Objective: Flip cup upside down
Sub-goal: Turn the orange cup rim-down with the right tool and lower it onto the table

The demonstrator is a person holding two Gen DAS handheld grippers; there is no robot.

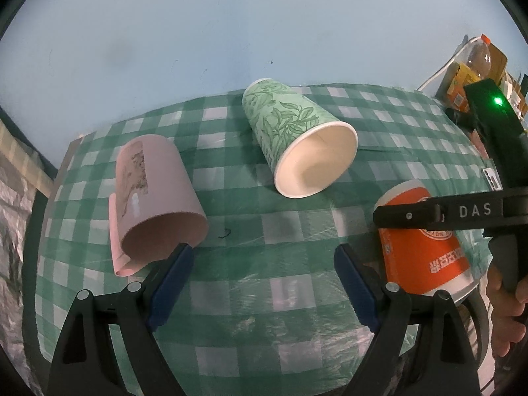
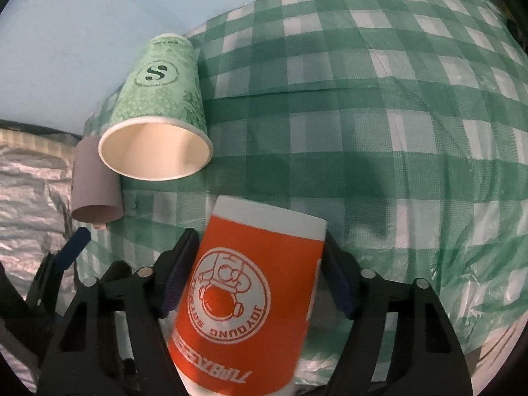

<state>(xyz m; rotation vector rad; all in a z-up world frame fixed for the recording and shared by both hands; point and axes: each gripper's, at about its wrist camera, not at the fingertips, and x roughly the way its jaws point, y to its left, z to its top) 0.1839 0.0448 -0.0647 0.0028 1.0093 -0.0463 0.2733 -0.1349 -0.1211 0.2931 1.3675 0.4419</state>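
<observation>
An orange paper cup (image 2: 250, 290) with a white logo sits between the fingers of my right gripper (image 2: 260, 264), which is shut on it; its print reads upside down. It also shows in the left wrist view (image 1: 425, 247), held by the right gripper (image 1: 439, 213). A green leaf-patterned cup (image 1: 297, 135) lies on its side, mouth toward me, also seen in the right wrist view (image 2: 158, 105). A pink cup (image 1: 155, 194) lies on its side at the left. My left gripper (image 1: 264, 264) is open and empty, its left fingertip near the pink cup's rim.
A green-and-white checked tablecloth (image 1: 264, 297) covers the table. A bottle (image 1: 480, 56) and boxes stand at the far right. A pale blue wall (image 1: 231, 33) is behind. Crinkled silver foil (image 2: 29, 181) lies left of the table.
</observation>
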